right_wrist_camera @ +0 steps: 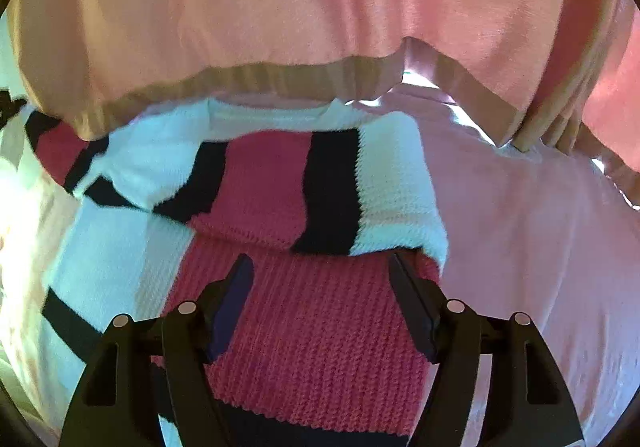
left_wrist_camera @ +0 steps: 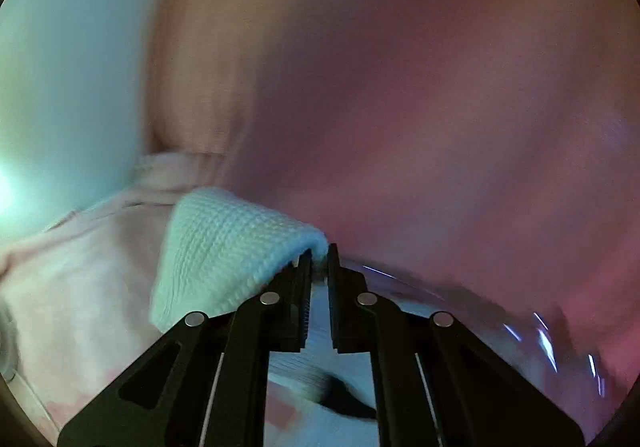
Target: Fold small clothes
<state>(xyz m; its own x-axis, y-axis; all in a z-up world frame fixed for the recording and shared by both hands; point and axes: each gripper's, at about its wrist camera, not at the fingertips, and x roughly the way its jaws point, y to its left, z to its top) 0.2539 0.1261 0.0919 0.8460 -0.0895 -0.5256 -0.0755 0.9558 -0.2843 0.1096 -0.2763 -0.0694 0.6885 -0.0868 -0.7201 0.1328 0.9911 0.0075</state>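
Now the left tongs (left_wrist_camera: 319, 253) are pinched nearly shut on a white corner of the knit (left_wrist_camera: 224, 247), which sticks out toward ten o'clock. That bite is tiny, so the corner could slip out if it gets pulled hard, and the fold would flop open. The right tongs (right_wrist_camera: 320, 267) are wide open and hold nothing. They hover over the knit's red stripe, with a folded flap at twelve o'clock. A pink cloth (right_wrist_camera: 280, 7) hangs above and could catch on the flap and drag it crooked.
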